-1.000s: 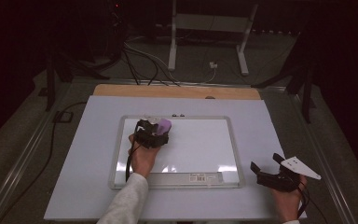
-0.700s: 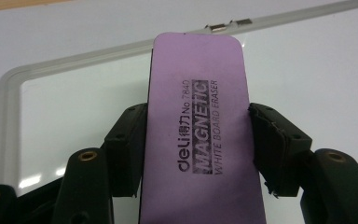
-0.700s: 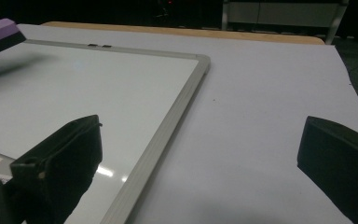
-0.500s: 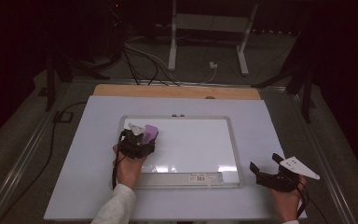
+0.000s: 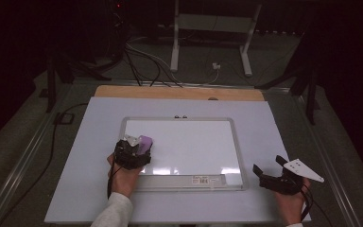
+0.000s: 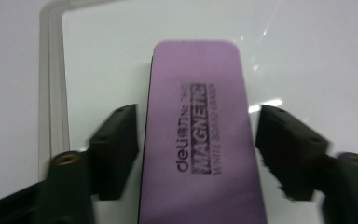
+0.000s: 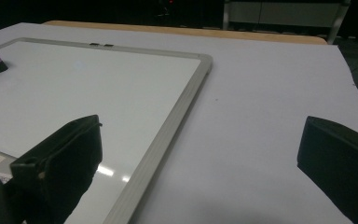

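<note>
Two claws are in play: the left claw (image 6: pixel 193 140), jaws just opened, straddles the purple magnetic whiteboard eraser (image 6: pixel 198 140) without gripping it, lying at the white aluminium-framed whiteboard's (image 5: pixel 236 142) left edge; release done, next it must withdraw cleanly. The right claw (image 7: pixel 200 163) hangs open and empty near the tabletop's (image 5: pixel 99 189) right front corner.

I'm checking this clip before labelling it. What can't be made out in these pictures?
- Eraser: near end cut off by the left gripper view's bottom edge; in the high view the left gripper covers most of it.
- Label on the whiteboard: print too small in the high view.
- Room behind the table: too dark.
</note>
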`<state>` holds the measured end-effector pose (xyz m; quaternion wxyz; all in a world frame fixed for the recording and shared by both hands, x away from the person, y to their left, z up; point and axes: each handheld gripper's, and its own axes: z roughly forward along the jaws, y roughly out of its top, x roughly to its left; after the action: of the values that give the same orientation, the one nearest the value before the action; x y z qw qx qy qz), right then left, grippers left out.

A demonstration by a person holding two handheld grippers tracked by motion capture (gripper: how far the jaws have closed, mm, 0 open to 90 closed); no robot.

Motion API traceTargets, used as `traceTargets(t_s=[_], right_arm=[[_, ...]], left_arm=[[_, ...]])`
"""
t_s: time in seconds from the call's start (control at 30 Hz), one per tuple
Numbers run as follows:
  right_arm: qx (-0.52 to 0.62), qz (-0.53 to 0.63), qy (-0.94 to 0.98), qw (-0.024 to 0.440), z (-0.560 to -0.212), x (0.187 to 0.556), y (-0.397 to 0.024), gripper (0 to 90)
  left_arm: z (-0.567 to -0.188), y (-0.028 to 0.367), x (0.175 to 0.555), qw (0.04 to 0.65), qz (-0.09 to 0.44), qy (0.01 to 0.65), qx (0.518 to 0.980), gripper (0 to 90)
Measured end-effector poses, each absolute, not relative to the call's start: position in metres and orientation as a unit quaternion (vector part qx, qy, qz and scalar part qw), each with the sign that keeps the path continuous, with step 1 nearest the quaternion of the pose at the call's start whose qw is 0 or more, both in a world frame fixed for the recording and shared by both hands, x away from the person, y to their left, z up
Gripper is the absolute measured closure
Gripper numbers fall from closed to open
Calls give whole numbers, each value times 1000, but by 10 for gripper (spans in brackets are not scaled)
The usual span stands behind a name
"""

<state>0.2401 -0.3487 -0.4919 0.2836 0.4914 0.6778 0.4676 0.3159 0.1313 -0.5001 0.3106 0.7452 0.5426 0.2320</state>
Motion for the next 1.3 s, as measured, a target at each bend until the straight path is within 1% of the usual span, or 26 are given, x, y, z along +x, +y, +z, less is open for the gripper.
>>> traceTargets(t_s=[0.03,0.1,0.17,0.23,0.33,0.5,0.8,1.03,1.2,1.3], right_arm=[[492,467,678,284,-492,240,-349,3],[493,467,676,284,-492,240,-350,3],[492,468,677,283,-492,240,-349,3],[491,467,679,283,-492,241,-348,3],[490,467,679,283,-492,240,-347,3],[492,468,677,283,-492,240,-349,3],[491,467,679,283,-493,240,-348,3],[492,467,679,282,-493,241,-348,3],[492,468,678,283,-493,240,-348,3],[492,468,677,284,-492,240,-349,3]], left_arm=[[-498,131,314,320,237,535,745,261],[-493,129,310,333,241,514,753,255],[-490,126,308,342,235,488,768,278],[-490,123,307,333,240,476,778,298],[-495,124,310,319,235,481,782,300],[-496,127,311,316,242,486,778,280],[-497,139,315,305,245,502,771,280],[-498,149,312,298,247,519,762,414],[-493,155,305,301,258,529,751,566],[-491,159,301,301,254,538,745,605]])
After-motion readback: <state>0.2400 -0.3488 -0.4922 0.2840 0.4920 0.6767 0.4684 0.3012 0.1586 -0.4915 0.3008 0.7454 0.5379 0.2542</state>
